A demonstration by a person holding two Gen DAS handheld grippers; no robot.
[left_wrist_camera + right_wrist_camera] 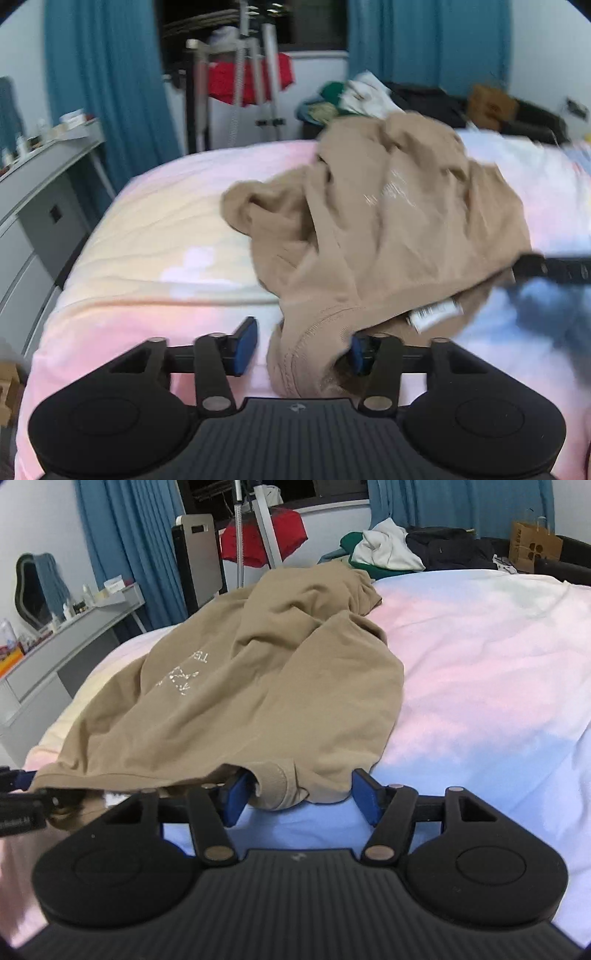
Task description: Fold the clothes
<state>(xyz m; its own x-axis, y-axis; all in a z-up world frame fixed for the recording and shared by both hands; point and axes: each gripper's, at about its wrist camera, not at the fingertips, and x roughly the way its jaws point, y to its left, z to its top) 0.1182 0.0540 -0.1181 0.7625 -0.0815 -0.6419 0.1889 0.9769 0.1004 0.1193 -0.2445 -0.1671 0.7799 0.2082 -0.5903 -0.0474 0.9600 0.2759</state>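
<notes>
The tan shirt (pixel 236 686) lies crumpled, unfolded, on the bed (pixel 480 657). My left hand-held gripper (pixel 303 347) and right hand-held gripper (pixel 299 797) gape around its hem, neither clamped; all folding remains.

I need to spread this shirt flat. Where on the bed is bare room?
The tan shirt crowds the bed's middle. Bare sheet lies to its right, up to the clothes pile, and on its left toward the grey desk.

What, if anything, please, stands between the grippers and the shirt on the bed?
Nothing visible does. Both the left gripper and right gripper are open with the tan shirt's hem already lying between their fingers on the bed.
</notes>
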